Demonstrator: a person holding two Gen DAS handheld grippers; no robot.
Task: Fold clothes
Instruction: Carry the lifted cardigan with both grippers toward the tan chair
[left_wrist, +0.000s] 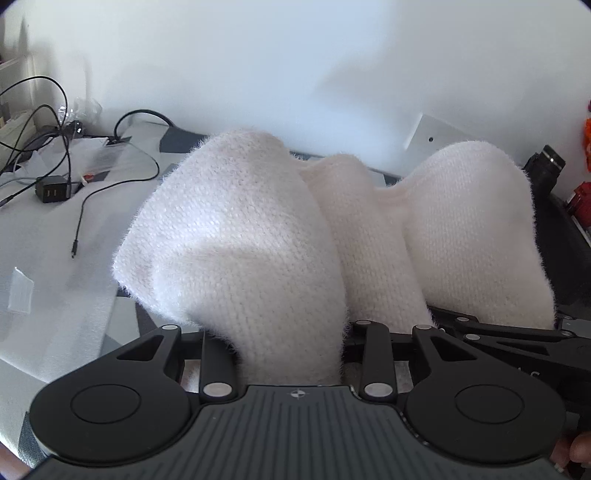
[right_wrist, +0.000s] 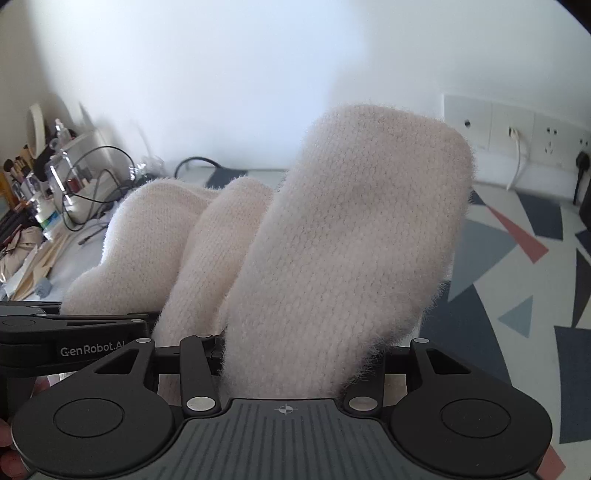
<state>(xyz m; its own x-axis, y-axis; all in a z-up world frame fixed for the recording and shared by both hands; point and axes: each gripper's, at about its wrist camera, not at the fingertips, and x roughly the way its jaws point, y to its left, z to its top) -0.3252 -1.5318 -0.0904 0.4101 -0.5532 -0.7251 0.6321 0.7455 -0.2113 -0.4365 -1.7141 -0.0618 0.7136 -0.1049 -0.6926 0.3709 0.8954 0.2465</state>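
Now both clamp the fuzzy white knit: left hand-held gripper and right hand-held gripper side by side, cloth rising ahead toward the table's far edge.

the sweater is a chunky white knit, fuzzy with fine hairs sticking out at the edges. the left gripper is matt black plastic with a ribbed grey plate and shiny metal pins; the wall looks smooth and matt.
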